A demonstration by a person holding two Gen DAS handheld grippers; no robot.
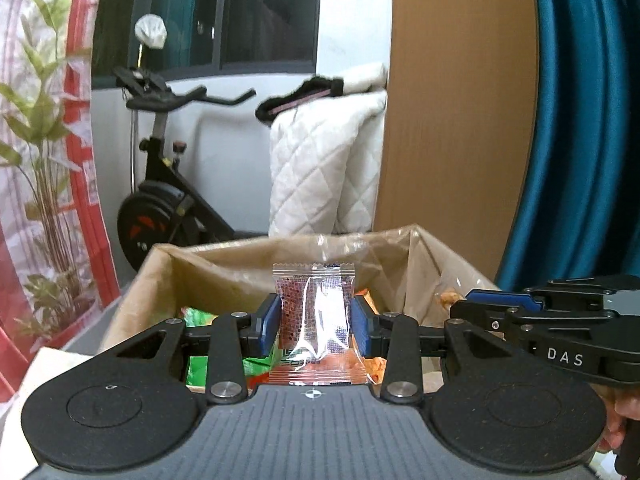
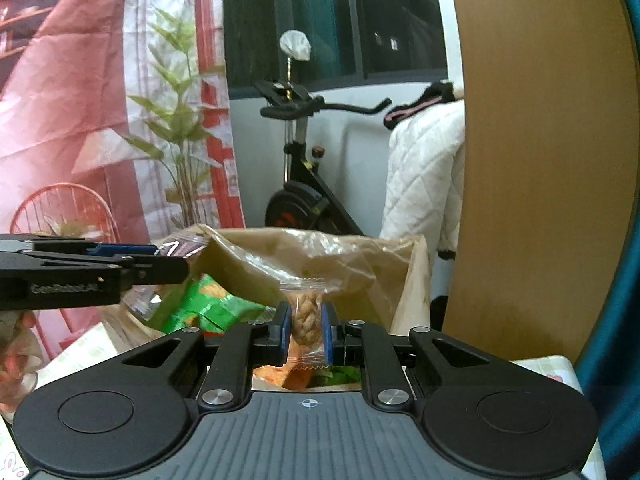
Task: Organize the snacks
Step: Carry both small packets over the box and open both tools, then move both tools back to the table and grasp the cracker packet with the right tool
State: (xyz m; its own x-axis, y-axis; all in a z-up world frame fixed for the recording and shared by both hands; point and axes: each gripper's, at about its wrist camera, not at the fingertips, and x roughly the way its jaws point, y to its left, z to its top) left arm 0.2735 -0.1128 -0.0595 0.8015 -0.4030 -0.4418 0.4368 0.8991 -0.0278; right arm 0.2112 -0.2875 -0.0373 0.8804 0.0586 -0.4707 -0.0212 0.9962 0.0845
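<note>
We see two snacks, each held over the box (image 1: 160, 280). The red sachet (image 1: 314, 320), a clear packet with red speckled print, stands upright between the blue pads (image 1: 269, 320) of our left hand-held gripper (image 1: 314, 326), which pinches it at both sides just above the box's near edge. The twist snack (image 2: 306, 316), a braided golden piece in a clear wrapper, is pinched upright by our right hand-held gripper (image 2: 306, 330), its pads (image 2: 285, 326) pressed against the wrapper.

Both hover over the box, a cardboard one lined with a plastic bag (image 2: 320, 256). Inside it lie green packets (image 2: 208, 304) and orange ones (image 1: 370, 364), partly hidden by the grippers.

In the left view the right hand-held gripper comes in from the right, close beside the left one; in the right view the left one comes in from the left, its sachet showing at the tip.

The box sits on a table (image 2: 556, 368) with a light patterned cover. Behind it stand an exercise bike (image 1: 160, 200), a white quilt (image 1: 320, 168), a wooden panel (image 1: 460, 100) and a blue curtain (image 1: 580, 120).
</note>
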